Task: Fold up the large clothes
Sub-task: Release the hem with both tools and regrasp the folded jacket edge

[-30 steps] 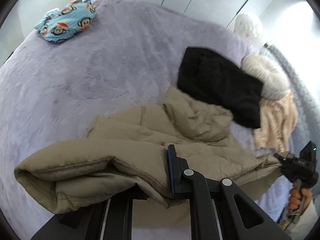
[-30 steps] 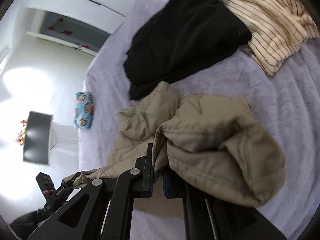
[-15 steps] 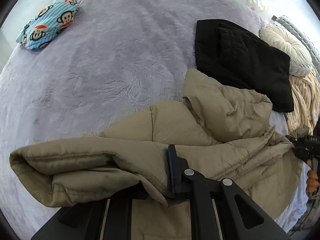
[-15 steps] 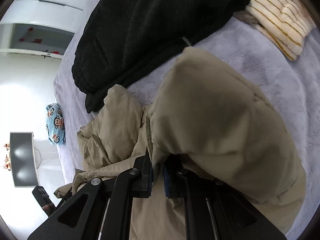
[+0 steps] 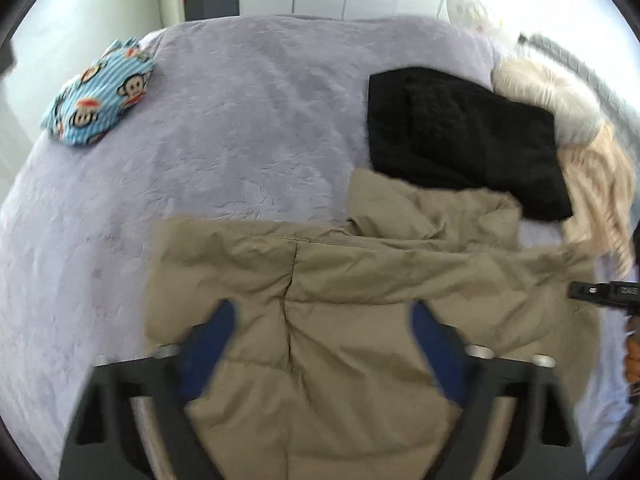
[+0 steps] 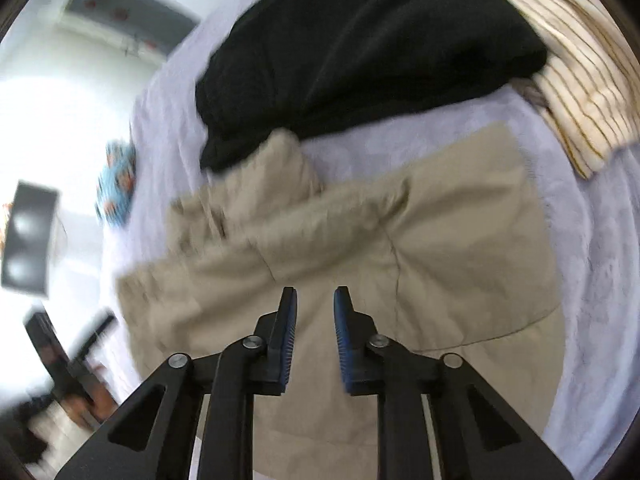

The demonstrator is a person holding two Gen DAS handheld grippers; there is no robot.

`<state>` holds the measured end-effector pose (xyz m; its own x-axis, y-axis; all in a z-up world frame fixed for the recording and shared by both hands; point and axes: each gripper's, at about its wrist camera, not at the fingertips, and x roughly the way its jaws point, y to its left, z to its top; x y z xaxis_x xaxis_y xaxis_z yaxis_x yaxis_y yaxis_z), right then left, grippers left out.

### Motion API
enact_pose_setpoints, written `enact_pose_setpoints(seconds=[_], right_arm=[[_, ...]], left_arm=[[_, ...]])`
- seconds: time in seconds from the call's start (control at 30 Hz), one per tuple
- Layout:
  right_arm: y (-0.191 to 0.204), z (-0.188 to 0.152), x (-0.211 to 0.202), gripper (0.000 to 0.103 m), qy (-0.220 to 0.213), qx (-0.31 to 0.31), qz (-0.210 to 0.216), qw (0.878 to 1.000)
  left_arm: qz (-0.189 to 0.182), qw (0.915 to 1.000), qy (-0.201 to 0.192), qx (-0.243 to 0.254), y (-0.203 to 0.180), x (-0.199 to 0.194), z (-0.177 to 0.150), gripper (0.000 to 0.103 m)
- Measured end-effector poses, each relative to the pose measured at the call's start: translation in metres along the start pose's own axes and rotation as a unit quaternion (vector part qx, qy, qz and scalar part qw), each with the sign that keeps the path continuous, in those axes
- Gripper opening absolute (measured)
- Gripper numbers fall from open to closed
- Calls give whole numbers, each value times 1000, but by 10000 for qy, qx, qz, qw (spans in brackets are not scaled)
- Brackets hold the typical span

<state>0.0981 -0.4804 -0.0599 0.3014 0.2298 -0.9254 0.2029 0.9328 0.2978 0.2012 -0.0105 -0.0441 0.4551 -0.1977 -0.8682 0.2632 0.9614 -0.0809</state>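
A tan padded jacket [image 5: 360, 280] lies folded over on the lilac bedspread [image 5: 240, 140]; it also shows in the right wrist view [image 6: 400, 240]. My left gripper [image 5: 322, 316] is open wide above the jacket's near edge, holding nothing. My right gripper [image 6: 315, 300] is open with a narrow gap, above the jacket, also empty. The right gripper's tip shows at the right edge of the left wrist view [image 5: 600, 292].
A folded black garment [image 5: 460, 140] lies just beyond the jacket, with a cream striped garment [image 5: 600, 200] and a round cream cushion [image 5: 548, 96] to its right. A blue monkey-print bundle [image 5: 100, 96] sits far left on the bed. Wardrobe doors stand behind.
Both grippers held the jacket's edge shut, carried it forward over itself, then opened and let go. The jacket now lies flat, folded.
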Motion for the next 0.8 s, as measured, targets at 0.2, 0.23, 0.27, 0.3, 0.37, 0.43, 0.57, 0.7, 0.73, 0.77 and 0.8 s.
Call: enact_pose_setpoints(seconds=[0.2, 0.23, 0.27, 0.3, 0.37, 0.43, 0.57, 0.7, 0.73, 0.77, 0.8], right_arm=[[-32, 19, 20, 12, -372, -162, -936, 9948], [-39, 22, 23, 10, -423, -77, -922, 9948], [-49, 26, 29, 7, -472, 59, -855, 9952], [-54, 27, 33, 5, -494, 129, -813, 9954], [-62, 30, 44, 4, -536, 252, -739, 9955], [-66, 33, 55, 3, -584, 318, -744, 9950], [-71, 38, 64, 3, -637, 361, -782, 9942], [-70, 41, 58, 3, -594, 426, -838, 9938], [-69, 40, 53, 3, -576, 471, -865, 9935], [-67, 41, 49, 5, -571, 496, -892, 9931], [-64, 41, 45, 7, -587, 493, -900, 9930]], left_arm=[[561, 9977, 118, -374, 22, 71, 4, 53], [531, 9970, 92, -549, 29, 78, 5, 53], [529, 9965, 36, -639, 32, 84, 6, 53], [545, 9965, -2, -640, 32, 89, 7, 53], [595, 9967, -9, -552, 29, 99, 9, 53], [608, 9969, -37, -489, 27, 106, 10, 54], [563, 9969, -19, -550, 26, 114, 11, 54], [613, 9965, 39, -562, 27, 109, 14, 54], [625, 9963, 56, -594, 29, 104, 14, 54], [629, 9960, 45, -628, 32, 96, 13, 54], [648, 9958, -4, -651, 36, 87, 11, 54]])
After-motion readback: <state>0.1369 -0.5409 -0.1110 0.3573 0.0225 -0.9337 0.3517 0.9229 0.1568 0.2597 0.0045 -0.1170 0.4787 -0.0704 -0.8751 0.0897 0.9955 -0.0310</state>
